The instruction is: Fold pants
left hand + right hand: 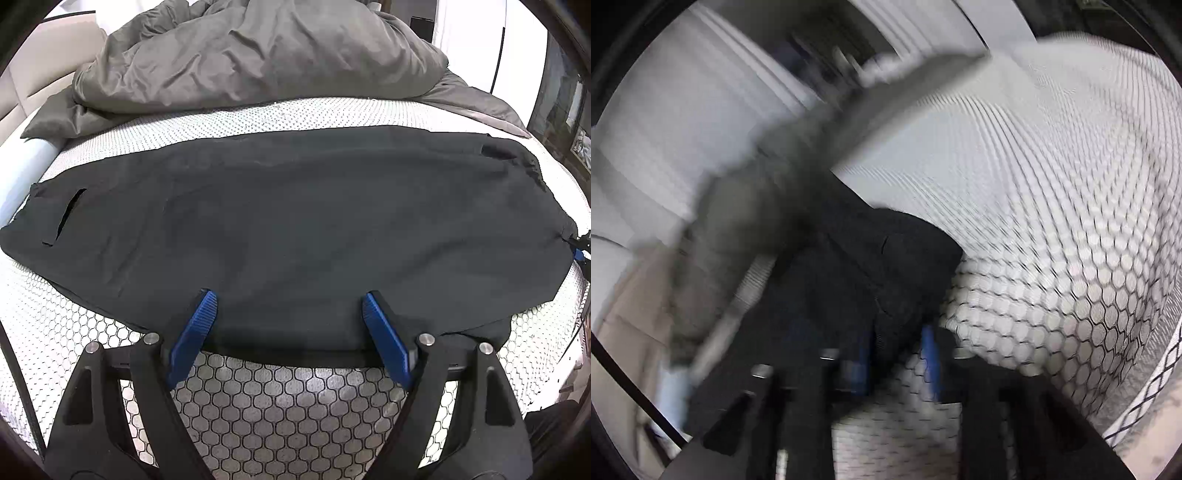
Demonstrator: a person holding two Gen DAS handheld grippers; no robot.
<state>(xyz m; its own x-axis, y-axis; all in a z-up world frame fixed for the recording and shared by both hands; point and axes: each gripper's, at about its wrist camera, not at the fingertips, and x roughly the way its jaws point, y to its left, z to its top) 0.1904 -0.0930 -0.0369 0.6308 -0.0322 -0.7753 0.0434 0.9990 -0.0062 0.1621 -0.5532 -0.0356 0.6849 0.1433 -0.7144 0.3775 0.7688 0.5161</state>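
Black pants (295, 229) lie flat across the honeycomb-patterned mattress (280, 402), waistband and pocket slit to the left, leg ends to the right. My left gripper (290, 297) is open, its blue fingers (194, 332) resting on the pants' near edge. In the left wrist view my right gripper (580, 249) shows at the far right edge, at the leg end. The right wrist view is blurred: the right gripper (897, 332) is shut on a fold of the black pants (871, 273), with blue fingers (931, 354) on either side of the cloth.
A rumpled grey duvet (258, 55) is heaped at the back of the bed. A white bed frame edge (26, 166) runs along the left. Dark furniture (565, 110) stands to the right. The mattress (1052, 192) fills the right wrist view's right side.
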